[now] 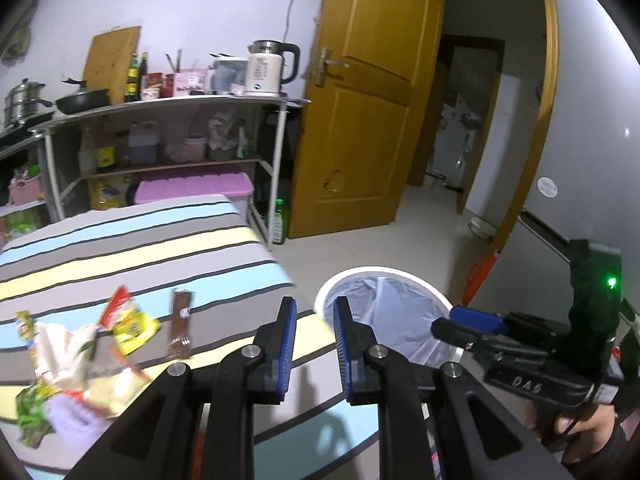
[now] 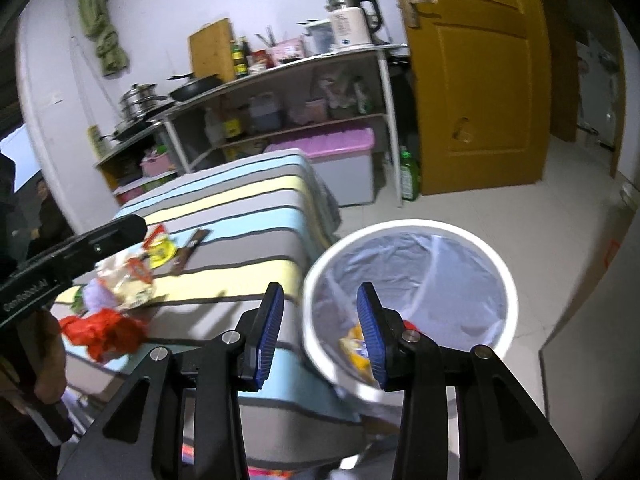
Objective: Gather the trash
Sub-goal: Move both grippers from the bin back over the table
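Wrappers lie scattered on the striped bed [image 1: 168, 248]: we note a yellow snack packet [image 1: 132, 322], a brown sachet [image 1: 180, 328], a pale crumpled bag [image 1: 60, 356], a green packet [image 1: 34, 412] and a crumpled red plastic bag [image 2: 104, 330]. Beside the bed stands a white trash bin [image 2: 408, 292] with a clear liner; a yellow-orange wrapper [image 2: 354, 346] lies inside. We find our left claw [image 1: 315, 344] open and empty above the bed's edge. Our right claw [image 2: 320, 332] is spread wide, empty, over the bin's rim.
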Demonstrator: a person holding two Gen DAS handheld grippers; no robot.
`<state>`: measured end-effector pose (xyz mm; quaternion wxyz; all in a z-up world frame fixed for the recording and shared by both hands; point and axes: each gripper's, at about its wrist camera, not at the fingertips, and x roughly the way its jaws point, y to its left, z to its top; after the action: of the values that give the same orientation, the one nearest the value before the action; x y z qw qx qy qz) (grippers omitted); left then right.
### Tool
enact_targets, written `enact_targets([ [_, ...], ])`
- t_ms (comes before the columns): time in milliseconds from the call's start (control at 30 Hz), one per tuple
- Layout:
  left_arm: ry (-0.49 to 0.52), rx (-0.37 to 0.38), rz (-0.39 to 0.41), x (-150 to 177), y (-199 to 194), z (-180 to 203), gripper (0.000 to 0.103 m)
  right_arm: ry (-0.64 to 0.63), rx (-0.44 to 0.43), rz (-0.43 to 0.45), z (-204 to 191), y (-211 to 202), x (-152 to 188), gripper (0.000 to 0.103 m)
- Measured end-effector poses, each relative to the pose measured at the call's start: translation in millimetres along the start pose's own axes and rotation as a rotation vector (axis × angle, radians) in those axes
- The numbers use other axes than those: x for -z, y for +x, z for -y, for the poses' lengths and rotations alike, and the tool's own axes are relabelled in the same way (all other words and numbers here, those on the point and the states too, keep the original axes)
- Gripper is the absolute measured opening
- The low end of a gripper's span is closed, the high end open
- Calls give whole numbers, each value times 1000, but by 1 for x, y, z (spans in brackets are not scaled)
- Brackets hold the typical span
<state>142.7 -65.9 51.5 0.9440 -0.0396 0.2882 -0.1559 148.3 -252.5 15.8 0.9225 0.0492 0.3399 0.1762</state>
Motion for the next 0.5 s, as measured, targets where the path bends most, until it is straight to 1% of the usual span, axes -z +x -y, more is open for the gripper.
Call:
enact_targets([
  [233,5,-87,40,16,-44,-24,20,-61,-54,25,-34,-17,1,40],
  [500,-42,-165,70,34,-83,-54,20,-146,-126,12,-75,-22,14,40],
])
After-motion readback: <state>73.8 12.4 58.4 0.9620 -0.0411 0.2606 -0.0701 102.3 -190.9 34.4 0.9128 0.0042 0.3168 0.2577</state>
